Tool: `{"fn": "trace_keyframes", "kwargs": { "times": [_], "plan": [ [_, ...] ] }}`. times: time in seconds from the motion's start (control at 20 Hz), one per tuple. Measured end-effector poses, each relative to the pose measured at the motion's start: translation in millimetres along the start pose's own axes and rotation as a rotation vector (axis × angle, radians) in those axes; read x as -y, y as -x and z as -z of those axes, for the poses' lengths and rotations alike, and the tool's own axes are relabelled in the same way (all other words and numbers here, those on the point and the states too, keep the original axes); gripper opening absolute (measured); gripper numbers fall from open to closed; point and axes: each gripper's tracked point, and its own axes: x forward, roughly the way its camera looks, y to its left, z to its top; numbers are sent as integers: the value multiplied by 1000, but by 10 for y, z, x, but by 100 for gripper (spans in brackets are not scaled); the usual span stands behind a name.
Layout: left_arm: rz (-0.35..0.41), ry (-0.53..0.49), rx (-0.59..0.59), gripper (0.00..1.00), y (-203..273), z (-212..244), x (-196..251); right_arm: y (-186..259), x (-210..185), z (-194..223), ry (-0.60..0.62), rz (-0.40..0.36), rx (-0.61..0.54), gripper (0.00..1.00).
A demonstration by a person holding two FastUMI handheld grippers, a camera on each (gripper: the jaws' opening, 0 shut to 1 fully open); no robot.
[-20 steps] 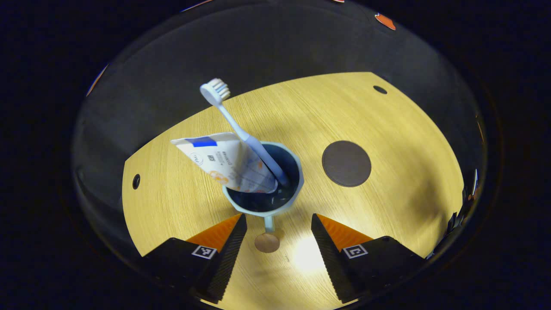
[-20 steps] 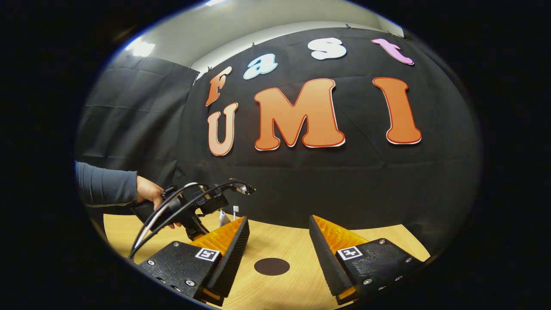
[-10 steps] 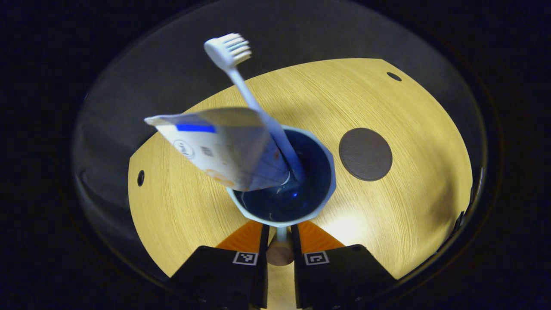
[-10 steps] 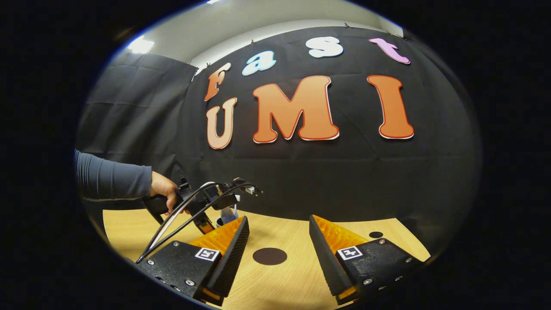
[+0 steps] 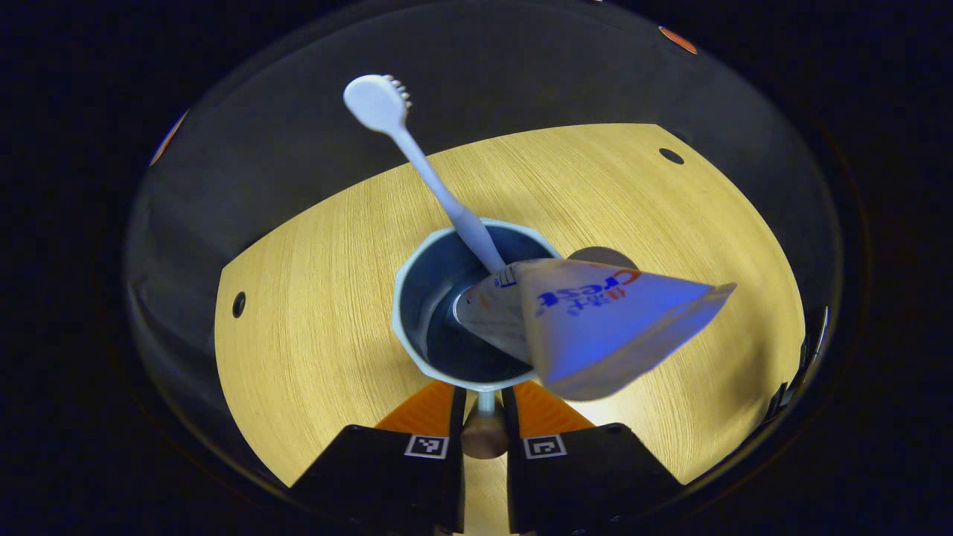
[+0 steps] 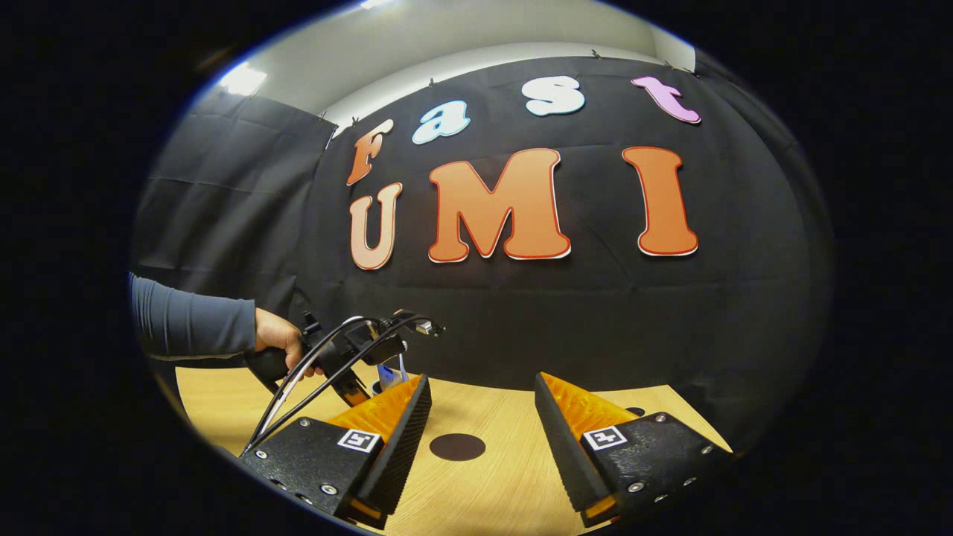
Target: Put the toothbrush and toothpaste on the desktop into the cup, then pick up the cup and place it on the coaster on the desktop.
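The cup (image 5: 447, 313), rigid but top-heavy with the toothbrush (image 5: 424, 171) and toothpaste (image 5: 595, 320) leaning out, sits just ahead of the left tongs (image 5: 484, 417), clamped on its thin handle (image 5: 485, 406), while the right tongs (image 6: 480, 439) gape above the coaster (image 6: 457, 447).

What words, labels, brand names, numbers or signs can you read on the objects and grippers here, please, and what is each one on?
Toothpaste, standing in the cup: blue and red print, upside down and blurred; not reliably readable.
Left gripper and right gripper: square coded tags, patterns only, no words.
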Motion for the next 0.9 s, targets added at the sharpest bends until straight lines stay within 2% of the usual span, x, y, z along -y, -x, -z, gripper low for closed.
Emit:
{"fn": "trace_keyframes", "kwargs": {
  "times": [0.05, 0.1, 0.15, 0.35, 0.45, 0.55, 0.6, 0.65, 0.7, 0.75, 0.85, 0.9],
  "plan": [
    [13, -4, 6, 22, 5, -67, 119, 23, 16, -12, 2, 4, -1, 84],
    [21, -10, 10, 22, -66, -163, 234, 43, 43, -5, 4, 11, -6, 84],
    [26, -16, 16, 14, -126, -208, 388, 46, 54, 15, 5, 14, -12, 84],
    [57, -39, 18, 14, -24, -380, 1089, 143, 105, 59, 2, 20, -25, 84],
    [68, -47, 19, 30, -98, -566, 1380, 188, 162, 83, 6, 33, -30, 84],
    [84, -51, 11, 30, -493, -584, 1345, 231, 199, 112, 1, 38, -37, 84],
    [90, -50, 1, 30, -736, -409, 1154, 255, 207, 121, -4, 38, -41, 84],
    [92, -54, -10, 30, -868, -411, 1210, 271, 225, 148, -6, 42, -46, 84],
    [92, -56, -21, 30, -947, -478, 1530, 281, 237, 162, -6, 44, -49, 84],
    [92, -52, -31, 30, -1100, -475, 1547, 289, 255, 179, -4, 50, -53, 84],
    [94, -47, -47, 31, -1145, -331, 1390, 317, 289, 203, -8, 59, -61, 84],
    [95, -52, -22, 32, -856, -372, 1339, 325, 307, 218, -13, 63, -65, 84]
  ]
}}
